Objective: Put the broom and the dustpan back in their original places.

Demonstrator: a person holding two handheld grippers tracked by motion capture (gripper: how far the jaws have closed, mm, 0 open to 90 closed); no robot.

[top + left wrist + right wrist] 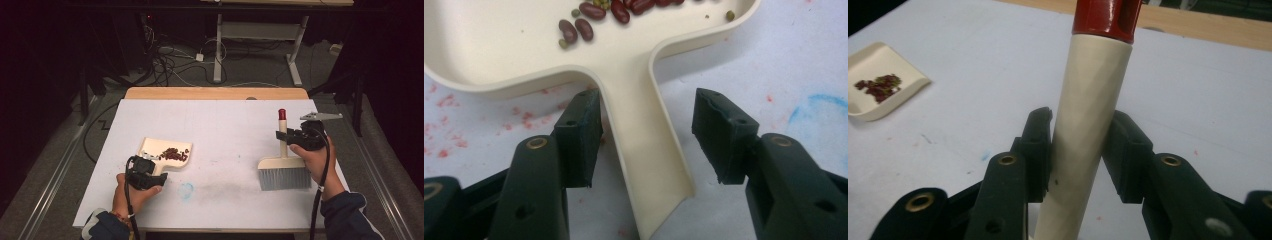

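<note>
My left claw (646, 132) sits low on the bench (225, 125), jaws apart w/ the pan (165, 154) handle between, not gripped. Beans (174, 153) lie in pan. My right claw (1075, 150) is clamped on the brush (284, 170) handle, brush upright, bristles on bench, well right of pan. Cables (170, 60) on floor beyond.

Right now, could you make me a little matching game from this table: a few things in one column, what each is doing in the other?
Things:
1. dustpan
2. brush
3. left tool
4. right tool

States:
A. closed around a cream handle with a red cap
B. open, jaws either side of a flat handle
C. holds red beans
D. upright, grey bristles on the table

Pairs: 1-C, 2-D, 3-B, 4-A
</note>
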